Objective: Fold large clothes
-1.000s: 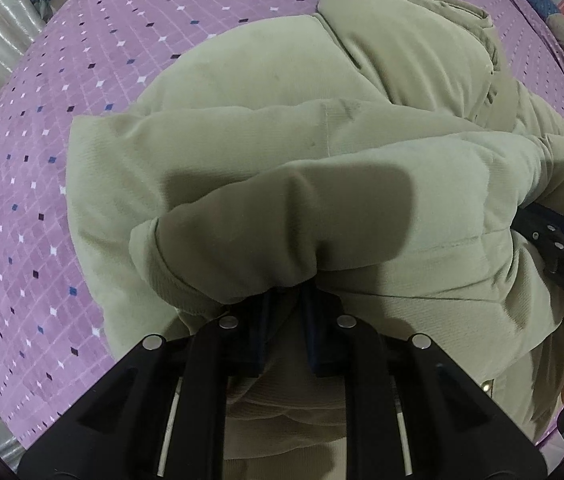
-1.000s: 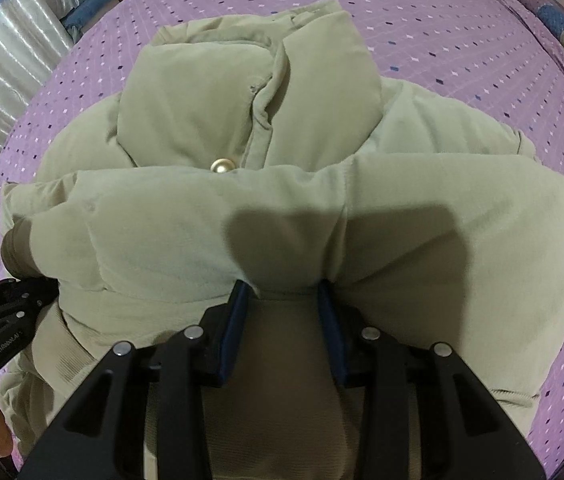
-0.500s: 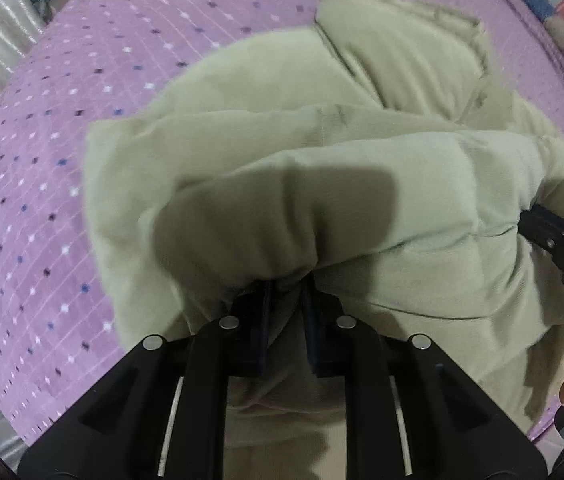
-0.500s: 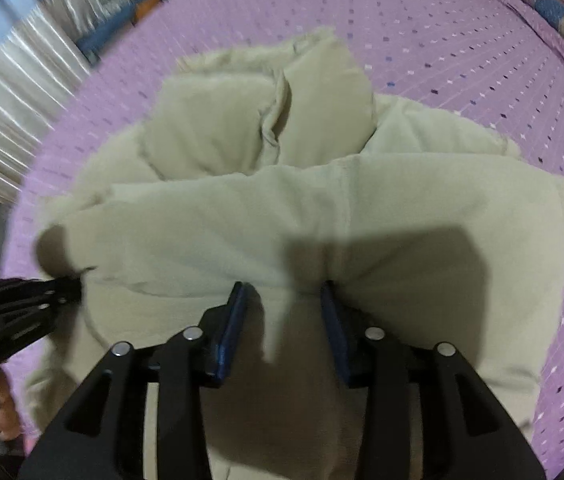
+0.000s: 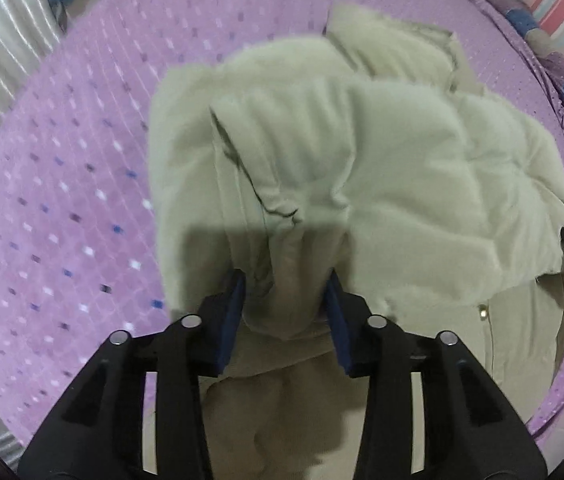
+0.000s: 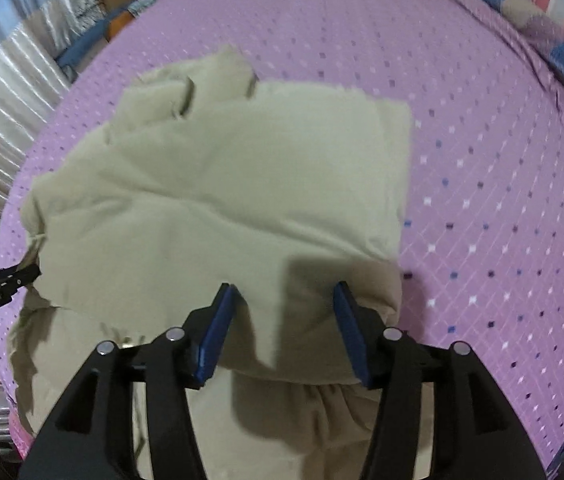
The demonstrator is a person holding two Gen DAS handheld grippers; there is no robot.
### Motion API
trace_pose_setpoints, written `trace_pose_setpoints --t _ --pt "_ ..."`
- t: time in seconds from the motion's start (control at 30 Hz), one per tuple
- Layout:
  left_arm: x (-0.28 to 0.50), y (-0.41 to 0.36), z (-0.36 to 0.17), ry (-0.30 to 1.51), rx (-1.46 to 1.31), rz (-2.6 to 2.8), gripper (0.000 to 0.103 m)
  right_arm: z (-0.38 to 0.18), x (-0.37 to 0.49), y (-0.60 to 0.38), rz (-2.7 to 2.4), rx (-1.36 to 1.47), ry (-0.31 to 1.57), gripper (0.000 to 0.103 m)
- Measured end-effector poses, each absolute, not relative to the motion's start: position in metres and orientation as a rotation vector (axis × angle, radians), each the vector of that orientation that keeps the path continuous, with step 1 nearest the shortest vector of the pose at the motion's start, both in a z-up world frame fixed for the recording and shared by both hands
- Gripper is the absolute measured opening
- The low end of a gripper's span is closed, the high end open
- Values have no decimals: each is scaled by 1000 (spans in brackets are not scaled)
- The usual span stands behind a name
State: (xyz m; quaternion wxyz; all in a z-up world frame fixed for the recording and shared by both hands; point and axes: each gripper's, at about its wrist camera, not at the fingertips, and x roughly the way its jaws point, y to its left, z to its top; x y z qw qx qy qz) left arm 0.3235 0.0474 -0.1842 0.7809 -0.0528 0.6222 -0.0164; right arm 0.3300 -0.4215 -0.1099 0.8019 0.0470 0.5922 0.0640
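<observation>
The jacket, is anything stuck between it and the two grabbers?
Nothing visible. The jacket fabric bunches right between the open fingers of the left gripper and the right gripper, lying on the purple bedspread.

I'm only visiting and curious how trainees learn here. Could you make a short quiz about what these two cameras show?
1. True or false: the puffy pale-green padded jacket lies on a purple dotted bedspread.
2. The left gripper has its blue-padded jaws: A) spread, with jacket fabric between them; B) pinched on a sock; C) out of view.
3. Fill in: the right gripper is ____, not clamped.

Key: 1 true; 2 A; 3 open.
</observation>
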Motion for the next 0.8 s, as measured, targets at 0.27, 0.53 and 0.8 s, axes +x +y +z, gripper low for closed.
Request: trace_pose_setpoints --t 0.27,0.53,0.8 --pt "338 36 -209 1356 -56 -27 40 -161 349 -407 105 56 1341 53" --pt "335 27 -210 1329 -65 -14 41 -165 346 -402 81 44 1312 53" --pt "276 46 -169 1201 -42 36 80 -119 285 -400 115 89 1070 84"
